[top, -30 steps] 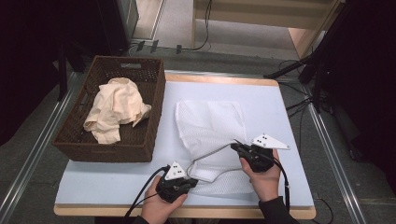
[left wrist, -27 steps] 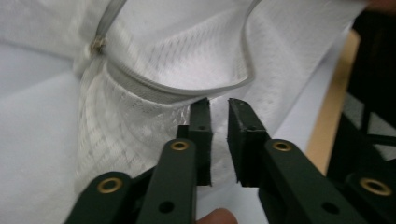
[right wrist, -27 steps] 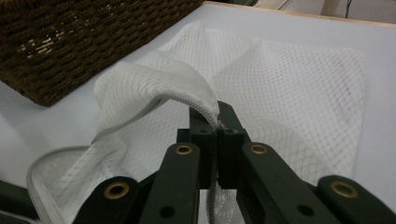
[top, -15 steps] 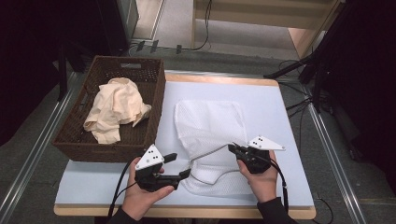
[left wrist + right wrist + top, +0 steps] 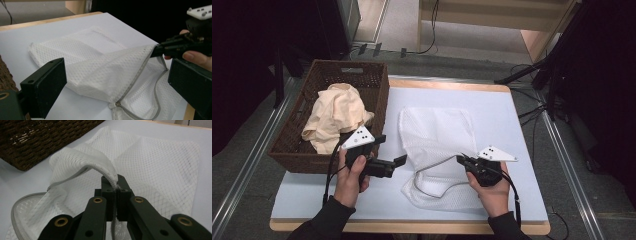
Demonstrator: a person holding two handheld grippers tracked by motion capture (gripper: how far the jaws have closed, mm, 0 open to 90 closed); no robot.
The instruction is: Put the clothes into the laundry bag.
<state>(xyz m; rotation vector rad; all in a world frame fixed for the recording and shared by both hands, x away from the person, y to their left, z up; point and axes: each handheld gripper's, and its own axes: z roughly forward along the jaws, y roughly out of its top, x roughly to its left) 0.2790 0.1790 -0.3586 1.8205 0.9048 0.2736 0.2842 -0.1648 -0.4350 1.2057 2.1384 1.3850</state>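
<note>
On the pale blue tabletop (image 5: pixel 517 130), my right claw (image 5: pixel 463 161) pinches the white mesh zippered laundry bag (image 5: pixel 437 135); my left claw (image 5: pixel 393 151), just spreading, hangs empty beside the brown wicker basket (image 5: pixel 377 90).

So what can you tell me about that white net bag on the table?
The white mesh bag looks like soft netted fabric with a grey zipper round its near end. It lies mostly flat on the pale blue table, beside the brown basket. The zipper is open, and the right gripper is shut on the upper edge, lifting it. The left gripper, open, touches nothing.
</note>
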